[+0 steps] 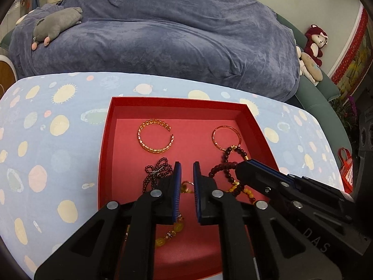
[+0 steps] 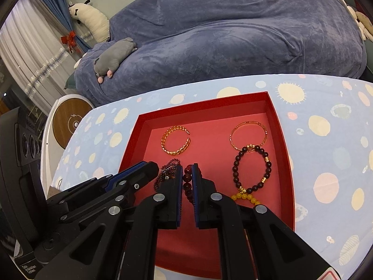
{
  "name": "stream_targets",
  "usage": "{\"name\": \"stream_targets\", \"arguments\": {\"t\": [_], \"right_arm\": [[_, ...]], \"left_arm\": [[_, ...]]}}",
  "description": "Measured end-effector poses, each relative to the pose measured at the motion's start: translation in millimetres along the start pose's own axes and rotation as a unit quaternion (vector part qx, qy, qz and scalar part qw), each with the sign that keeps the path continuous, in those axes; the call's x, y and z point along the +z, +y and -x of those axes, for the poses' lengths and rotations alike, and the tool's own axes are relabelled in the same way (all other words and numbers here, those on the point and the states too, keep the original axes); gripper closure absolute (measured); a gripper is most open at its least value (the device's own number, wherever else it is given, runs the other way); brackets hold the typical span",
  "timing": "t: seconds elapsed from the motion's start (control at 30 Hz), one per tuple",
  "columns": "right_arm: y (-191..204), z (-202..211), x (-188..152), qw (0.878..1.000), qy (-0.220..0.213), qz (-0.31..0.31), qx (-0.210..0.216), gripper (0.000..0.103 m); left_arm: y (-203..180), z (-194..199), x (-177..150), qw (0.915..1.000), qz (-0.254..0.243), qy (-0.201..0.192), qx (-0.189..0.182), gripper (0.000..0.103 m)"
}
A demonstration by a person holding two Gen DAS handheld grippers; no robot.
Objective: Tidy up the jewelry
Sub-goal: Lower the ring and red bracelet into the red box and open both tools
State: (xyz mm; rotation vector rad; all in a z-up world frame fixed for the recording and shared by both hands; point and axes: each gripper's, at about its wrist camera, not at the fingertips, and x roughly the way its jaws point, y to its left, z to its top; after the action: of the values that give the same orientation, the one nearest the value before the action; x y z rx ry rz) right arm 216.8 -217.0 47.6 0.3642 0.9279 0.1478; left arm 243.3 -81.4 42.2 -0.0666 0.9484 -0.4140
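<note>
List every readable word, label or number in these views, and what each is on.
"DAS": embossed on the right gripper body, left wrist view; likely only part of a word.
White lettering on the black device at the lower left, right wrist view: too small to read.
Nothing else legible.

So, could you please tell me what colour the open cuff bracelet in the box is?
Gold: the open cuff bracelet shows best in the left wrist view.

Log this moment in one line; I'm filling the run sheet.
right gripper: shut on red beads | left gripper: open, empty, over box | cuff, bangle: in box
</note>
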Motion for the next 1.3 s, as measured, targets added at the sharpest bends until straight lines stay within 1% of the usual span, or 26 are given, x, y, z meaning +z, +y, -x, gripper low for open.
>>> {"name": "stream_targets", "arguments": {"t": [0.17, 0.27, 0.33, 0.37, 0.4, 0.5, 0.63, 0.7, 0.77, 0.93, 1.03, 1.17, 1.3], "right_arm": [[-4, -12, 0, 1.000, 0.004, 0.006, -0.018, 0.094], [-11, -8, 1, 1.000, -0.005, 0.000, -0.027, 0.092], [-15, -3, 1, 0.999, -0.011, 0.002, -0.041, 0.090], [-17, 0, 0, 0.999, -0.013, 0.000, -0.046, 0.087], [-19, 3, 0, 0.999, -0.015, -0.004, -0.049, 0.081], [-22, 17, -6, 0.998, -0.024, -0.006, -0.053, 0.078], [-18, 35, -19, 0.998, -0.027, -0.005, -0.051, 0.077], [-14, 44, -30, 0.998, -0.025, 0.000, -0.051, 0.077], [-9, 51, -42, 0.998, -0.023, 0.003, -0.051, 0.077], [4, 64, -76, 0.999, -0.008, 0.006, -0.047, 0.077], [11, 67, -98, 0.999, 0.007, 0.005, -0.041, 0.077], [26, 64, -131, 0.999, 0.036, 0.009, -0.032, 0.077], [47, 55, -164, 0.997, 0.066, 0.035, -0.032, 0.077]], "left_arm": [[6, -15, 2, 0.9999, 0.006, 0.009, 0.009, 0.093], [14, -13, 2, 0.9998, 0.015, 0.006, 0.015, 0.091], [19, -7, 1, 0.9995, 0.025, 0.001, 0.020, 0.076], [22, -3, 0, 0.9993, 0.032, -0.003, 0.021, 0.072], [25, 2, -2, 0.9990, 0.038, -0.008, 0.023, 0.066], [32, 19, -6, 0.9984, 0.046, -0.022, 0.027, 0.064], [41, 43, -19, 0.9976, 0.051, -0.030, 0.035, 0.057], [44, 54, -28, 0.9973, 0.048, -0.032, 0.046, 0.054], [46, 65, -39, 0.9971, 0.045, -0.033, 0.052, 0.054], [55, 83, -74, 0.9968, 0.035, -0.017, 0.069, 0.054], [62, 90, -96, 0.9960, 0.039, -0.005, 0.080, 0.054], [72, 99, -127, 0.9948, 0.060, 0.012, 0.081, 0.054], [77, 101, -157, 0.9937, 0.059, 0.029, 0.091, 0.054]]}}
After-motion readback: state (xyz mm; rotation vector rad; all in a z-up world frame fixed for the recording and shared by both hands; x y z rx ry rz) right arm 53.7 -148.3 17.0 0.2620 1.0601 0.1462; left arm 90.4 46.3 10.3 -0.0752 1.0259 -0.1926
